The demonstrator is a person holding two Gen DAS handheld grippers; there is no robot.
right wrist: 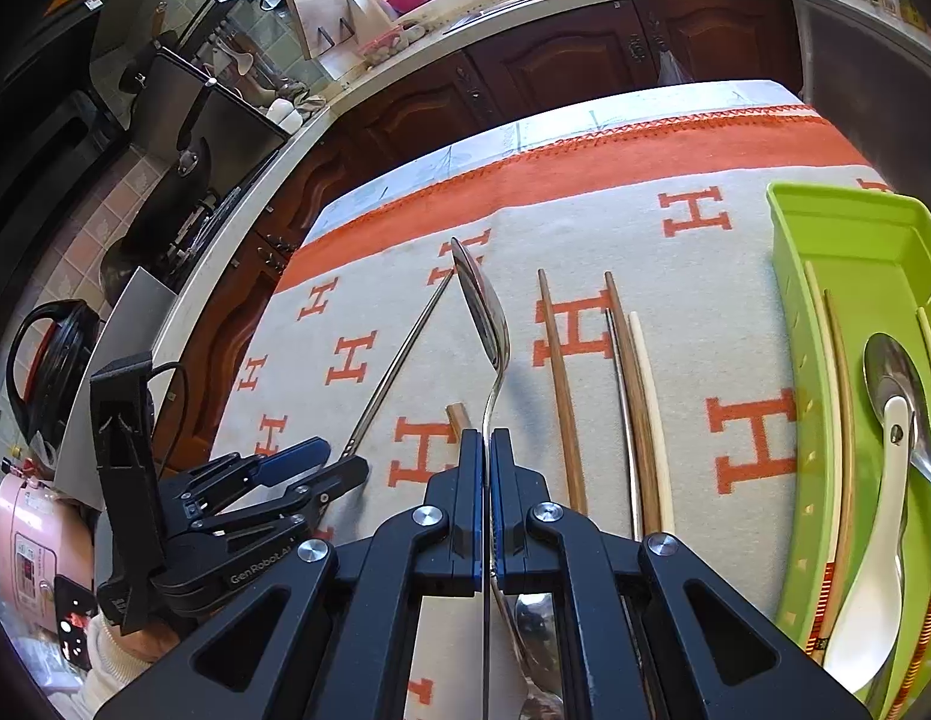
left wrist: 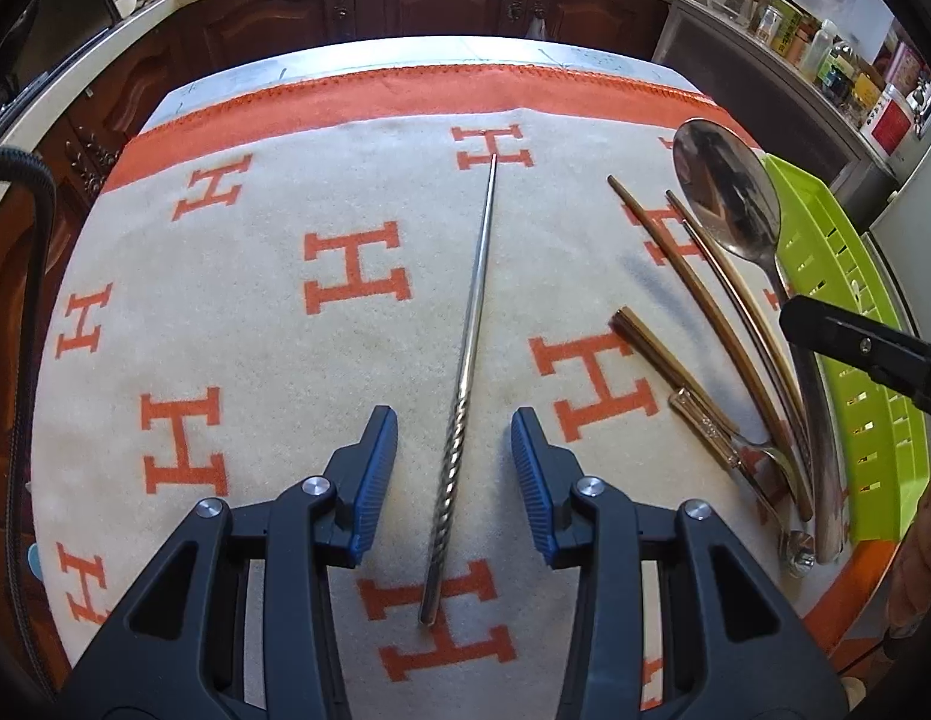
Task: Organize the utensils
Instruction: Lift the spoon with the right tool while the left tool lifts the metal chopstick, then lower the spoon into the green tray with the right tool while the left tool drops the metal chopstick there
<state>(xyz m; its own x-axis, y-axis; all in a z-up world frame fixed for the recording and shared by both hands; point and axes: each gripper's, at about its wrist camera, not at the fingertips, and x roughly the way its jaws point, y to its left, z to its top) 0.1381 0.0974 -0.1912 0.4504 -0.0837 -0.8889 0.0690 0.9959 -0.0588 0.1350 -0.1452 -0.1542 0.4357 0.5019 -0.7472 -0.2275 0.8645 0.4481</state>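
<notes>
- steel chopstick (left wrist: 465, 360) lies on the orange-lettered cloth (left wrist: 225, 276) over the table, between the spread blue pads of the left gripper (left wrist: 454, 438), untouched.
- right gripper (right wrist: 487, 450) pressed together, pinching a large metal spoon (right wrist: 483, 312) by its handle, bowl raised.
- wooden chopsticks (right wrist: 561, 396) lie beside it on the cloth.
- green tray (right wrist: 837, 222) at right holds a white spoon (right wrist: 885, 552) and chopsticks.

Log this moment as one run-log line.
left gripper: open over metal chopstick | right gripper: shut on spoon | tray: partly filled
</notes>
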